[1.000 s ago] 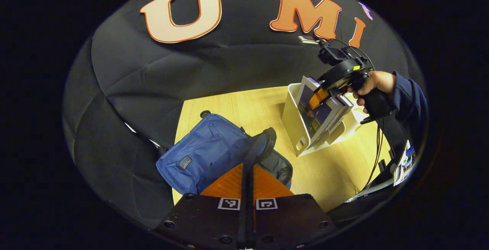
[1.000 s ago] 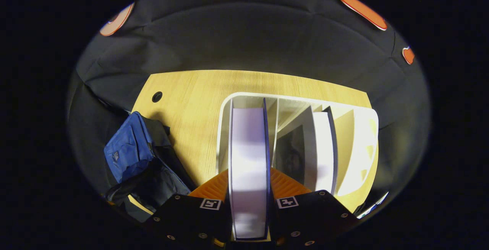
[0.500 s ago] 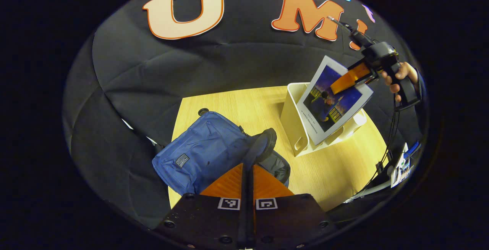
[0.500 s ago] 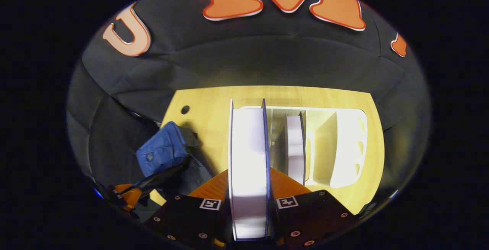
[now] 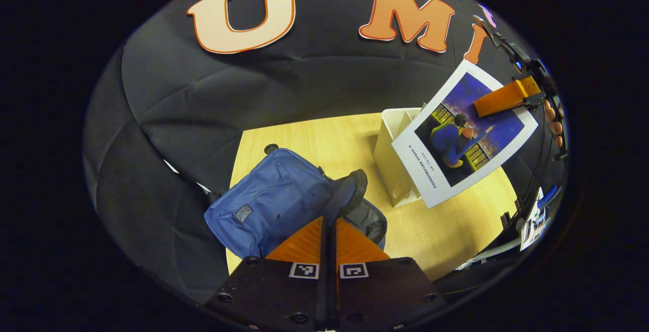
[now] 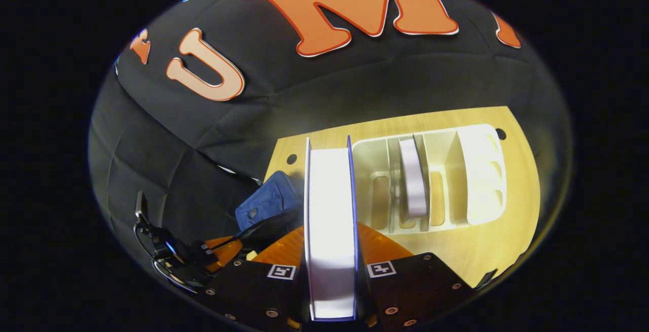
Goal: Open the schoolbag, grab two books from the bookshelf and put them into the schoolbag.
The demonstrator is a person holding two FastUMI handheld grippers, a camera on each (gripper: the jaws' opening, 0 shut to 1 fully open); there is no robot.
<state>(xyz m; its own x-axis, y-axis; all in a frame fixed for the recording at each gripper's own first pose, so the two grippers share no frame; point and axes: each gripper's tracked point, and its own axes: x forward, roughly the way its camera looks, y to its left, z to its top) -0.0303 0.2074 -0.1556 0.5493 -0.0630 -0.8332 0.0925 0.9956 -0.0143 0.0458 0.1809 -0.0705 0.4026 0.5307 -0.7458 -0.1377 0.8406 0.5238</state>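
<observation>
- In the left gripper view the bookshelf (image 5: 393,170) is largely hidden behind the lifted book (image 5: 464,132), and the hand (image 5: 553,121) on the right gripper (image 5: 502,100) is cut off at the picture's right edge; only its fingers show.
- In the right gripper view the schoolbag (image 6: 266,200) is half hidden behind the book's (image 6: 329,241) page edge, and the left gripper (image 6: 215,251) shows dimly at the lower left, too dark to make out well.
- The left gripper (image 5: 327,243) has its orange fingers pressed together on the bag's dark strap (image 5: 337,203), which runs up between them; the blue schoolbag (image 5: 268,205) lies on the near left of the wooden table (image 5: 446,230), its top flap held up and the grey lining showing.
- The right gripper (image 6: 329,251) clamps the book from both sides; the book hangs in the air above and just right of the bookshelf, tilted, clear of its slots.
- The book's cover is deep blue-purple with a seated figure and a white border; small print runs along the border, too small to read.
- The white bookshelf (image 6: 476,175) stands on the far right of the table; a second book (image 6: 413,180) stands upright in a middle slot.
- A small patch label (image 5: 245,215) sits on the bag's front; its writing is unreadable.
</observation>
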